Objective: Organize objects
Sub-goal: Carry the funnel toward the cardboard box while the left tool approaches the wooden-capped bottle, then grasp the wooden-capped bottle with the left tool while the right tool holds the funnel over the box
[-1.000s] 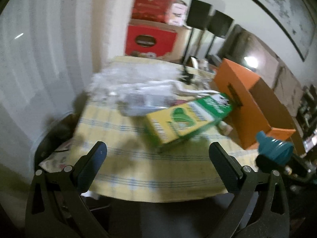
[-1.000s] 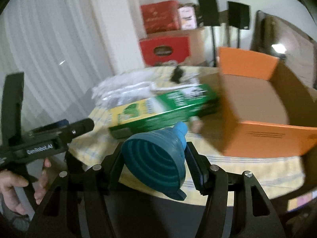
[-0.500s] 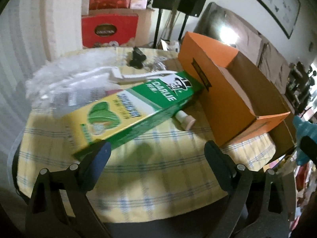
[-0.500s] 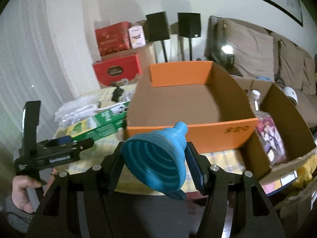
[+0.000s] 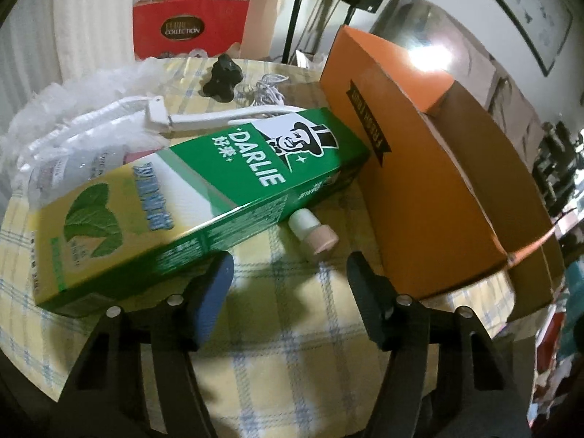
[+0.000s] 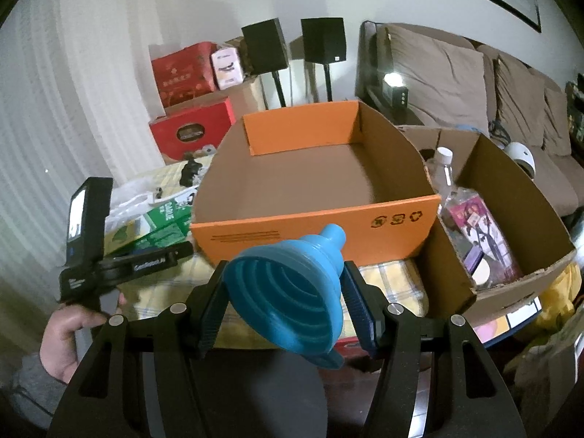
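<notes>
While the blue funnel (image 6: 292, 292) is clamped by the right gripper (image 6: 284, 303) short of the orange box (image 6: 314, 226) (left gripper (image 5: 288, 292) empty, just narrowed to half-open), a premature release risks it being dropped outside.

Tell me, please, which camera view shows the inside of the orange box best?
The right wrist view: it looks down into the orange box, showing its bare brown floor and inner walls, with nothing visible inside. The left wrist view shows only its orange outer side and a strip of one brown inner wall.
</notes>
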Demonstrator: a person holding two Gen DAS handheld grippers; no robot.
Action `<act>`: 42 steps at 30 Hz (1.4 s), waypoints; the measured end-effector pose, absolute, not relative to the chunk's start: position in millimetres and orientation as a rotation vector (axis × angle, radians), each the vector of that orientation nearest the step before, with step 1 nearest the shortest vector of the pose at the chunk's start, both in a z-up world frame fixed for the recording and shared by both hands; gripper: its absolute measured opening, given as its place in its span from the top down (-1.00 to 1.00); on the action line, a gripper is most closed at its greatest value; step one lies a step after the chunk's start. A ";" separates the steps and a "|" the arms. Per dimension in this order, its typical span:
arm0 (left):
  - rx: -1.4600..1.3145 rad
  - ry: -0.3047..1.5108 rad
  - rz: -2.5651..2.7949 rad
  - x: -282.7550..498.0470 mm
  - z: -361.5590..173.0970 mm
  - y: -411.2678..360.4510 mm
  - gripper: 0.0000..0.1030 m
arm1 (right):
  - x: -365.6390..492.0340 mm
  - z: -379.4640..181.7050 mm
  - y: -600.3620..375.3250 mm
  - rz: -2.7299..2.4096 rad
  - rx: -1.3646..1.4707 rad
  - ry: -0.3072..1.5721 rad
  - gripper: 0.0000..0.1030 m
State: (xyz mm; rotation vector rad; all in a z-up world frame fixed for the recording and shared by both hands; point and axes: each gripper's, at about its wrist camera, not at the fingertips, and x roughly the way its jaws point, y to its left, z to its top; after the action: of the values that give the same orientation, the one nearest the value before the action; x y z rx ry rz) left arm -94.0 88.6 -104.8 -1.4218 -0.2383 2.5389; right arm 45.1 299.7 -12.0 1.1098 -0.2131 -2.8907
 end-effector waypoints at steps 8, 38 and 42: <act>-1.421 -0.191 2.585 -105.2 -107.5 107.8 -0.15 | 43.8 -18.1 310.1 -2.890 1.125 -0.244 -0.20; -1.201 -0.148 2.645 -61.9 -35.5 84.5 0.54 | 9.8 -4.7 285.3 -2.888 1.022 -0.131 -0.20; -1.173 -0.146 2.648 -60.5 -23.9 88.7 0.54 | 2.9 -2.3 286.5 -2.909 1.007 -0.123 -0.20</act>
State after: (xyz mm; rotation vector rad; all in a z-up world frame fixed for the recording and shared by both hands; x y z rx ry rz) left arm -60.5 88.7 -23.9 -1.1726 -0.1461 2.6483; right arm 2.9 286.5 -2.3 1.0070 -0.1234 -2.9089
